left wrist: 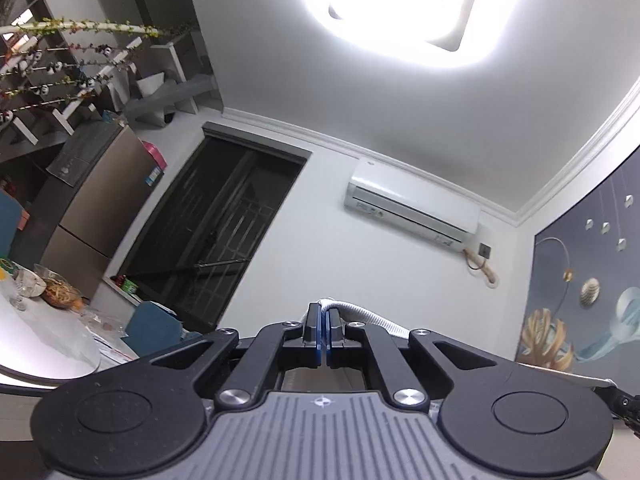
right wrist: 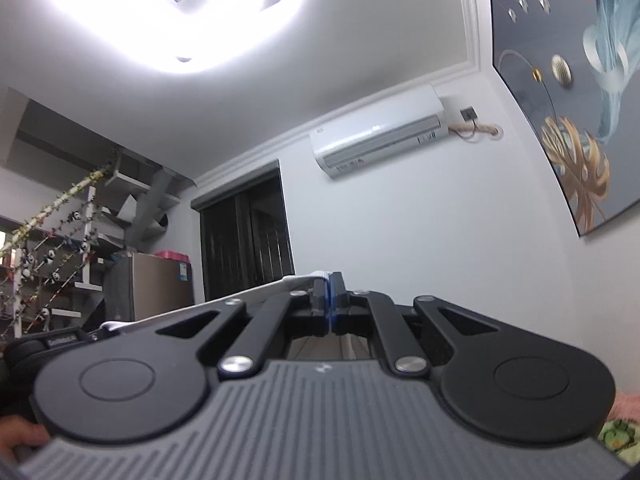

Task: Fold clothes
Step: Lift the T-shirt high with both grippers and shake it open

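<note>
Most of the garment (left wrist: 366,320) is hidden from us: both cameras tilt up toward the ceiling, and each gripper's own black body fills the lower half of its frame. In the left wrist view we see only a pale, rolled grey-white edge of cloth rising at the tips of the left gripper (left wrist: 323,312) and trailing off toward the lower right behind the linkage. Its fingers (left wrist: 312,320) are closed on that edge, blue pads almost meeting. In the right wrist view the right gripper (right wrist: 329,286) is likewise clamped on a white band of the same cloth, which stretches taut to the lower left, behind the linkage. We cannot tell the garment's type, its full shape or how much hangs below. At the lower left edge of the right view, part of a hand (right wrist: 22,438) shows, cut off. The ceiling lamp (left wrist: 404,12) glares so brightly that its outline washes out.
</note>
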Tool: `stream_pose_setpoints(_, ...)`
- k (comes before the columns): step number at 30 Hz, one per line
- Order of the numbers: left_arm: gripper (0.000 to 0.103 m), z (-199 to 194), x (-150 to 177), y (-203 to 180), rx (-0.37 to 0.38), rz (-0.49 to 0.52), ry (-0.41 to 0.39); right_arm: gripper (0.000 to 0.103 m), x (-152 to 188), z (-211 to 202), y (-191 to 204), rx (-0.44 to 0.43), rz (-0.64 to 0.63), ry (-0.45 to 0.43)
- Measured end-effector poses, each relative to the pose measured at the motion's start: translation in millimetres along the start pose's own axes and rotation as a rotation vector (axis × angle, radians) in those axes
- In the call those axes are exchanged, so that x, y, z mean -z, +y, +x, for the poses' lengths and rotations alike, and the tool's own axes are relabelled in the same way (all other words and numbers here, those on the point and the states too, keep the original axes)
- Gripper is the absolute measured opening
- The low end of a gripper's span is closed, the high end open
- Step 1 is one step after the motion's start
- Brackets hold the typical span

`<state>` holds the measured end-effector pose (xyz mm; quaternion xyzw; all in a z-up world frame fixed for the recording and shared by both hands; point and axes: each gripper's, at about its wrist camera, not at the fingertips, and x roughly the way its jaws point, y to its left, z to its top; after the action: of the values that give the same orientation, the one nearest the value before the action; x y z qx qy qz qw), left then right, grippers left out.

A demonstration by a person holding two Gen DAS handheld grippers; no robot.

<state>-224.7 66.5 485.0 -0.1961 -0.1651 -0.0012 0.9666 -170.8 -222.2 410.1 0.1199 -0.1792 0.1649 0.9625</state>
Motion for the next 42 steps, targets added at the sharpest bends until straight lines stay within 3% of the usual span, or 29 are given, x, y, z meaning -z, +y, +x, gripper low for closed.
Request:
stream_pose_setpoints(2,0.002,7,-8,-3,0.001,0.007,0.018,0.004,-7,2,1,-0.001,-0.014,0.001)
stream_pose_setpoints(5,0.002,41,7,2,-0.023,0.045,0.046,0.004,10,23,-11,0.008,-0.011,0.047)
stream_pose_setpoints(11,0.002,167,120,42,-0.091,0.12,0.175,0.004,99,108,-72,0.08,0.026,0.206)
stream_pose_setpoints(19,0.002,361,335,111,-0.178,0.149,0.364,0.004,289,258,-165,0.232,0.095,0.415)
stream_pose_setpoints(24,0.002,464,509,158,-0.216,0.223,0.456,0.004,432,341,-231,0.312,0.07,0.465)
stream_pose_setpoints(27,0.002,512,614,195,-0.256,0.232,0.566,0.004,526,379,-273,0.34,0.081,0.543)
stream_pose_setpoints(31,0.002,532,731,247,-0.327,0.189,0.71,0.004,632,403,-317,0.374,0.141,0.688)
stream_pose_setpoints(34,0.003,537,788,277,-0.345,0.198,0.8,0.004,699,410,-344,0.401,0.209,0.784)
stream_pose_setpoints(37,0.003,545,820,294,-0.33,0.24,0.843,0.004,736,407,-350,0.409,0.179,0.843)
stream_pose_setpoints(40,0.009,552,833,296,-0.322,0.258,0.877,0.006,743,416,-359,0.4,0.203,0.882)
stream_pose_setpoints(42,0.029,555,829,294,-0.315,0.252,0.894,0.011,739,418,-361,0.399,0.231,0.913)
